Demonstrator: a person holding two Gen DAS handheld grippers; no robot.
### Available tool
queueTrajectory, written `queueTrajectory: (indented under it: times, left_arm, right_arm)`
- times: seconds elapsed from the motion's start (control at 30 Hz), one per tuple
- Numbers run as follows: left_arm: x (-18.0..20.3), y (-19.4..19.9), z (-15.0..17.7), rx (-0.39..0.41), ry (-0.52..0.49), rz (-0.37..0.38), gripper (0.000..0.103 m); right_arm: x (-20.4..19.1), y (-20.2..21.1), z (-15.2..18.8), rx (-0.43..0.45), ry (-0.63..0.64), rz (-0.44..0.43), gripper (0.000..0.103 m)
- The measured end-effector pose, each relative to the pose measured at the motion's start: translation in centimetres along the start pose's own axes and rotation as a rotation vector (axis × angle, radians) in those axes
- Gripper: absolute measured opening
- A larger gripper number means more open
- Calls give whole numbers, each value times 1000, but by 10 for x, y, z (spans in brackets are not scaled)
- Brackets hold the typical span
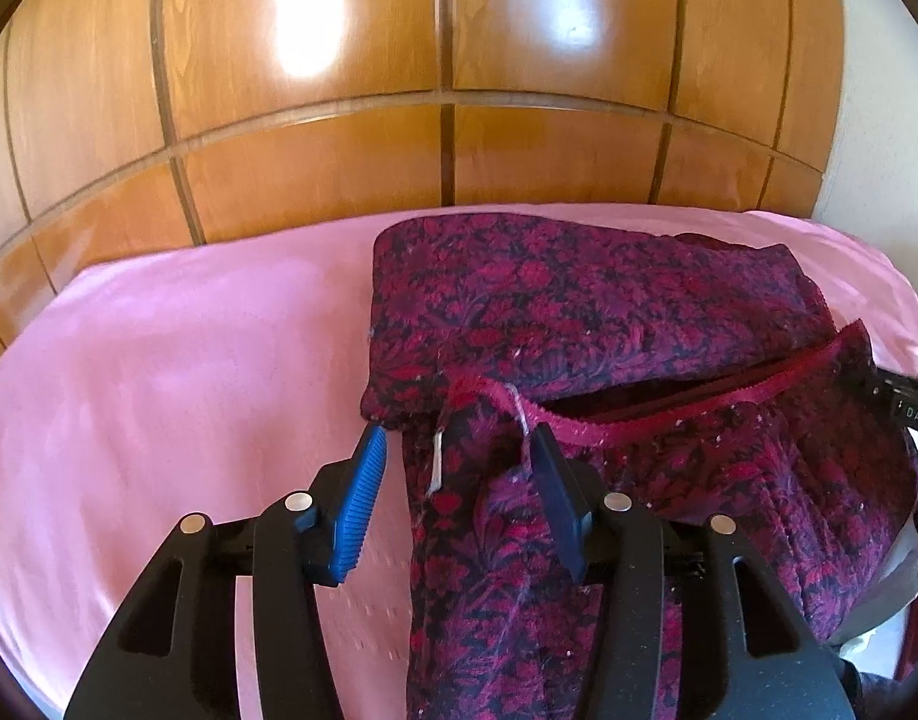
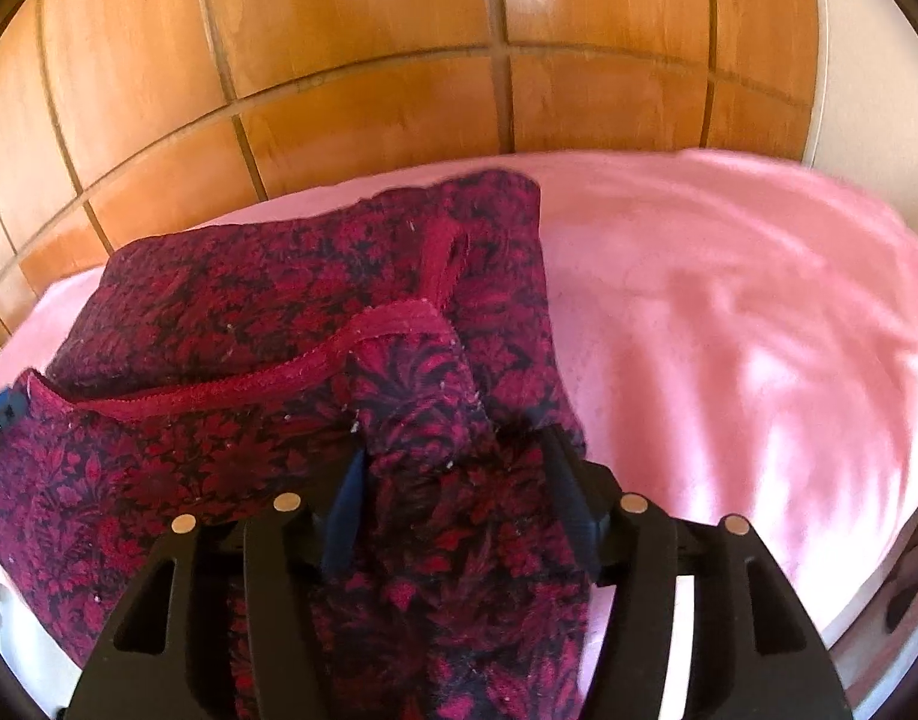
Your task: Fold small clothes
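A dark red and purple floral garment [image 1: 609, 324] with a red waistband lies on a pink sheet [image 1: 177, 372]. My left gripper [image 1: 459, 450] is open, its blue fingers [image 1: 363, 492] on either side of the garment's near left corner by the waistband end. In the right wrist view the same garment [image 2: 231, 336] is bunched up between the fingers of my right gripper [image 2: 453, 468], which stands open around a thick fold of cloth. The right gripper also shows at the right edge of the left wrist view [image 1: 903, 408].
The pink sheet [image 2: 729, 324] covers a bed that runs up to a wooden panelled wardrobe [image 1: 447, 78]. A white wall [image 2: 867, 78] shows at the far right.
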State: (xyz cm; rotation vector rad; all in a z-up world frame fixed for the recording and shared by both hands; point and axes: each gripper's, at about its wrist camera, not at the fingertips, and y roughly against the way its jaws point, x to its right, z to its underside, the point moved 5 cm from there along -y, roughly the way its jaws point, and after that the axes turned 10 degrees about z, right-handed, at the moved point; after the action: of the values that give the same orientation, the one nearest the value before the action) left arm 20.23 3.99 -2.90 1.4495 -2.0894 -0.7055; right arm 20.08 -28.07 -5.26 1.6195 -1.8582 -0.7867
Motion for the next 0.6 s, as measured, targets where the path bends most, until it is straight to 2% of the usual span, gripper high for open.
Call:
queueTrajectory:
  times: [0.07, 0.1, 0.13, 0.17, 0.2, 0.23, 0.3, 0.47, 0.53, 0.6]
  left_arm:
    - [1, -3, -2, -7, -8, 3, 49]
    - [2, -4, -2, -9, -9, 7, 42]
    - [3, -5, -2, -15, -11, 19, 34]
    - [4, -7, -1, -22, -11, 28, 30]
    - [5, -8, 0, -27, -8, 31, 20]
    - [6, -8, 3, -30, -5, 39, 15]
    - [8, -2, 6, -12, 1, 56, 13]
    - [17, 42, 27, 30, 3, 189, 12]
    - [15, 52, 40, 16, 29, 216, 12]
    - [9, 50, 51, -21, 61, 208, 12]
  right_arm:
    - [-3, 5, -2, 21, 32, 19, 53]
    - [-4, 6, -2, 22, 37, 18, 41]
    - [-6, 7, -1, 18, 43, 3, 34]
    - [-8, 8, 0, 12, 50, -14, 27]
    - [-12, 9, 1, 9, 68, -13, 22]
    - [-14, 10, 3, 7, 82, -18, 20]
    - [-13, 14, 5, -16, 62, -59, 16]
    - [3, 42, 19, -92, -6, -230, 14]
    - [12, 53, 27, -112, -24, -262, 14]
    - [19, 54, 36, -135, -40, -253, 14]
